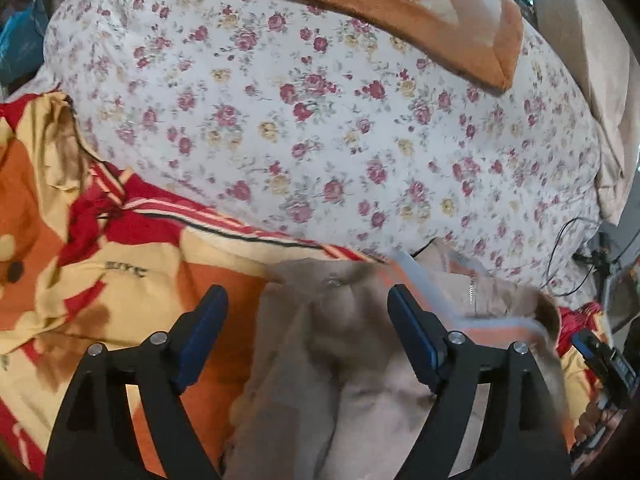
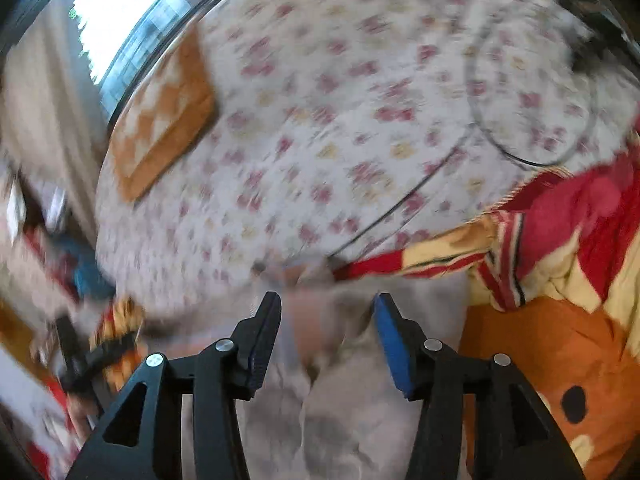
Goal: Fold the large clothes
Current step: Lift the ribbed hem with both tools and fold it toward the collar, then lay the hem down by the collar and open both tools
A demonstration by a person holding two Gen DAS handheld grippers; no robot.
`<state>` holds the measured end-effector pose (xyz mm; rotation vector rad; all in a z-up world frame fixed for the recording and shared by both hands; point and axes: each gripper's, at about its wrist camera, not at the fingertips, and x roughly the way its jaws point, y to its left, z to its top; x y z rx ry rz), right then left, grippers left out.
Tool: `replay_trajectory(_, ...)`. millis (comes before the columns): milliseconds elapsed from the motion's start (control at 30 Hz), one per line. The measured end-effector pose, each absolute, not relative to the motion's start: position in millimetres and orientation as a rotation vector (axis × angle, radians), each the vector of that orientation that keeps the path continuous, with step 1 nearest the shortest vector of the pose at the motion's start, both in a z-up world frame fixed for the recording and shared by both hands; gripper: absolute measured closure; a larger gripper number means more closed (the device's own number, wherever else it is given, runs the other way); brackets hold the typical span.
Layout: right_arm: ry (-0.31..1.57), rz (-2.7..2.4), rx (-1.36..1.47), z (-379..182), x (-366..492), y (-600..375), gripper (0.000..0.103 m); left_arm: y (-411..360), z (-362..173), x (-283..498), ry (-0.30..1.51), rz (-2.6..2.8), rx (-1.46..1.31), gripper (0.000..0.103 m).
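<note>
left gripper (image 1: 306, 300) wide open, right gripper (image 2: 326, 304) (half) — above garment (image 1: 340, 380)

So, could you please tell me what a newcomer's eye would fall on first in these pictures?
Probably the white floral sheet filling the upper and middle part of both views, with an orange patterned cushion lying on it at the far end. Nearer, a bright red, orange and cream blanket lies beside a beige garment, which sits beneath both open tools, left and right.
</note>
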<state>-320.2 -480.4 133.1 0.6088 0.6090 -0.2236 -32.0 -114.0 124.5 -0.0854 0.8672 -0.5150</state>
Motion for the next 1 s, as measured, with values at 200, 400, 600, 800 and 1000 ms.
replay_trajectory(200, 0.887, -0.258, 0.367, 91, -259, -442, 0.054, -118, 99, -25, 0.953, -0.454, -0.013, 0.021)
replay_trajectory(400, 0.939, -0.329, 0.420, 80, -243, -438, 0.049, -105, 80, -22, 1.038, -0.406, 0.032, 0.021)
replay_trajectory(600, 0.939, -0.121, 0.267, 109, -203, -358, 0.028, -106, 77, -22, 1.046, -0.408, 0.052, 0.021)
replay_trajectory(800, 1.080, -0.178, 0.134, 55, -137, -323, 0.096, -98, 79, -19, 1.043, -0.386, 0.024, 0.021)
replay_trajectory(1000, 1.012, -0.263, 0.236, 55, -122, -354, 0.095, -107, 77, -16, 1.042, -0.409, 0.018, 0.021)
